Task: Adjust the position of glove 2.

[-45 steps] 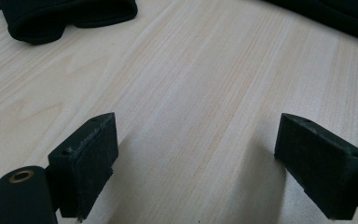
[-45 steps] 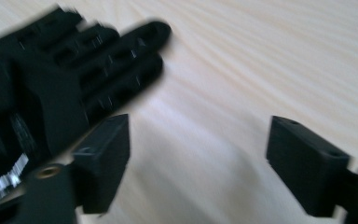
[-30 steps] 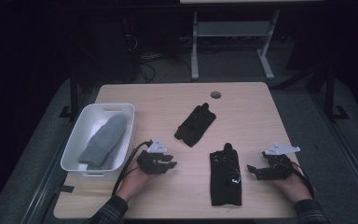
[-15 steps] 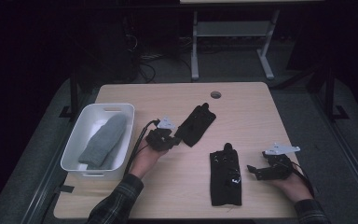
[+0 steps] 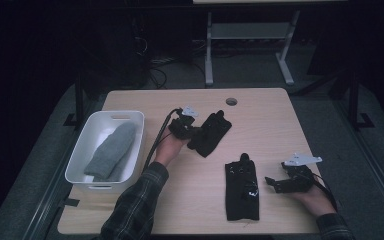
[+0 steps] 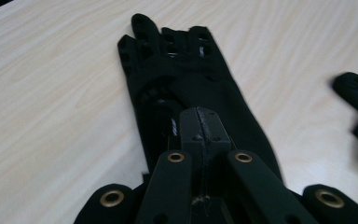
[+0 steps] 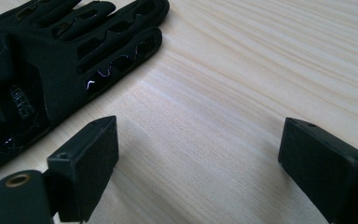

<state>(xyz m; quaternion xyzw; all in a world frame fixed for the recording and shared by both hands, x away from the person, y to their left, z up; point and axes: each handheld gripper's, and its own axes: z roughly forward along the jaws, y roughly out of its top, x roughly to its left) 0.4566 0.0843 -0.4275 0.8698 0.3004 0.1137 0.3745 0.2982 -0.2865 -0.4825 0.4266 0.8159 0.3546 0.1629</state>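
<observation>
Since the earlier frame, your left gripper (image 5: 192, 131) reached the far glove (image 5: 211, 132) mid-table, jaws closed over its cuff; whether cloth was pinched is unclear. Right gripper (image 5: 275, 183) stayed open beside the near glove (image 5: 241, 187). Confirm the pinch, then lift slowly toward the bin (image 5: 87, 136).

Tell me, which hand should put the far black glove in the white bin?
Probably the left. Its left tongs are already shut over that far glove, and the white bin sits on that side. The right tongs rest open beside the near glove.
</observation>
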